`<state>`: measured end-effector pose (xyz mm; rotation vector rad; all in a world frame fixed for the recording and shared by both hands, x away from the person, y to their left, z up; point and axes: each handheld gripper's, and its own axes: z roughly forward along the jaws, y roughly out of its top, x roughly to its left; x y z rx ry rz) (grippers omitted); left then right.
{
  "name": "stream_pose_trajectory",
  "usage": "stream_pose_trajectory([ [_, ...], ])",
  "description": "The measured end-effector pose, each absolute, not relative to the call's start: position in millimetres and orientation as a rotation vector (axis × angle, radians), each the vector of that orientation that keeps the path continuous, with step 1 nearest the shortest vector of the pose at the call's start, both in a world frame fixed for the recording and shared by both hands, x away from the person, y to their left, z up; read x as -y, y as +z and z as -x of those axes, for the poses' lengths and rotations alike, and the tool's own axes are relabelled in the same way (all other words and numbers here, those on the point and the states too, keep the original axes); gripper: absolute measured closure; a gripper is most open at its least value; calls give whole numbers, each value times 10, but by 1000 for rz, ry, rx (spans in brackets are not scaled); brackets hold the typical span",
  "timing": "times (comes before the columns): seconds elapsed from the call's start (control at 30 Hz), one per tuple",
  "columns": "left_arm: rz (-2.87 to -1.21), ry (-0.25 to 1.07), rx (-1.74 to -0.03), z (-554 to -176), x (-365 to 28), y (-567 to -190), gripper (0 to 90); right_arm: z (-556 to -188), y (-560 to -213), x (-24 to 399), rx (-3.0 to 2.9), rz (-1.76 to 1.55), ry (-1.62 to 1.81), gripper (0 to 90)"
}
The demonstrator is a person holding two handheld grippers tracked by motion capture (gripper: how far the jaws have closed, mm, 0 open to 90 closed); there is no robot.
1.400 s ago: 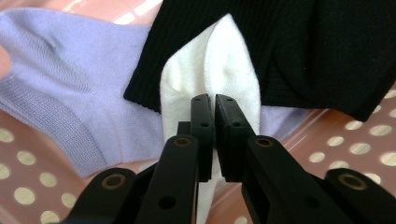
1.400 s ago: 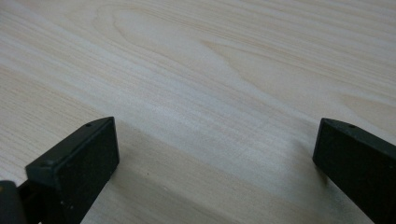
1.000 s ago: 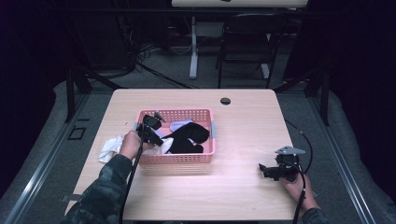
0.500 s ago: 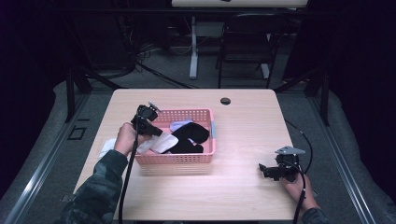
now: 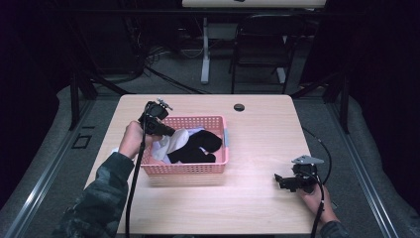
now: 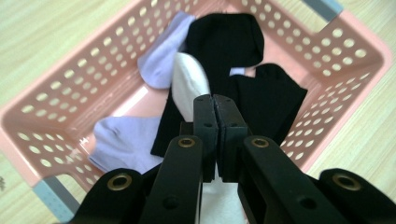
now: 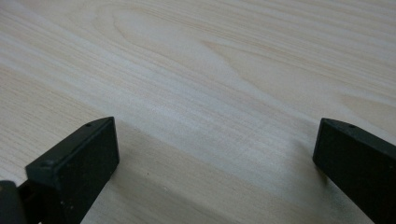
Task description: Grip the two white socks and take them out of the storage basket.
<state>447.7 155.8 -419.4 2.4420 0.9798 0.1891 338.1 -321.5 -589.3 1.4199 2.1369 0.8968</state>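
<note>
The left gripper [image 5: 166, 131] hovers over the 9 o'clock end of the pink basket [image 5: 198, 168], its jaws clenched on a white sock [image 6: 189, 84] that hangs from them into the basket. The right gripper [image 5: 280, 181] rests on the table [image 5: 257, 129] at about 4 o'clock from the basket, well apart from it, jaws spread wide with nothing between them.

The sock is likely light, soft and limp: it will sag and swing from whatever point is pinched, and it cannot break. The knit should give the pads friction, so slipping looks unlikely provided a full fold of cloth sits between them. A pinch near the cuff or toe would let the rest trail free; a pinch mid-length would drape it in two halves. Its lower end lies against a black sock [image 6: 224, 42], which could drag along.

The left gripper view shows what the high view blurs: the jaws pressed together with white cloth below them, two pale lilac socks [image 6: 161, 60] at 11 and 8 o'clock of the white one, and another black sock [image 6: 268, 100] at 3 o'clock. The high view gives the basket's place on the table and the gap between the two hands. The right gripper view confirms bare wood between its open jaws.
</note>
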Motion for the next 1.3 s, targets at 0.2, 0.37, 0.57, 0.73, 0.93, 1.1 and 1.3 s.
stream_pose_trajectory([
  [0.2,-2430,217,-960,-4474,-1555,-4025,884,-3381,-5893,3215,-2137,-1420,897,0],
  [0.37,-2410,243,-946,-4469,-1559,-3872,885,-3381,-5893,3215,-2137,-1420,897,0],
  [0.57,-2379,273,-931,-4455,-1584,-3704,884,-3381,-5893,3215,-2137,-1420,896,0],
  [0.73,-2365,295,-937,-4451,-1638,-3605,884,-3381,-5893,3214,-2137,-1420,902,0],
  [0.93,-2350,330,-955,-4443,-1726,-3515,884,-3381,-5893,3215,-2137,-1420,896,0],
  [1.1,-2325,363,-978,-4420,-1853,-3405,884,-3381,-5893,3215,-2137,-1419,896,0],
  [1.3,-2285,378,-1006,-4402,-2043,-3329,884,-3381,-5893,3214,-2137,-1420,901,0],
])
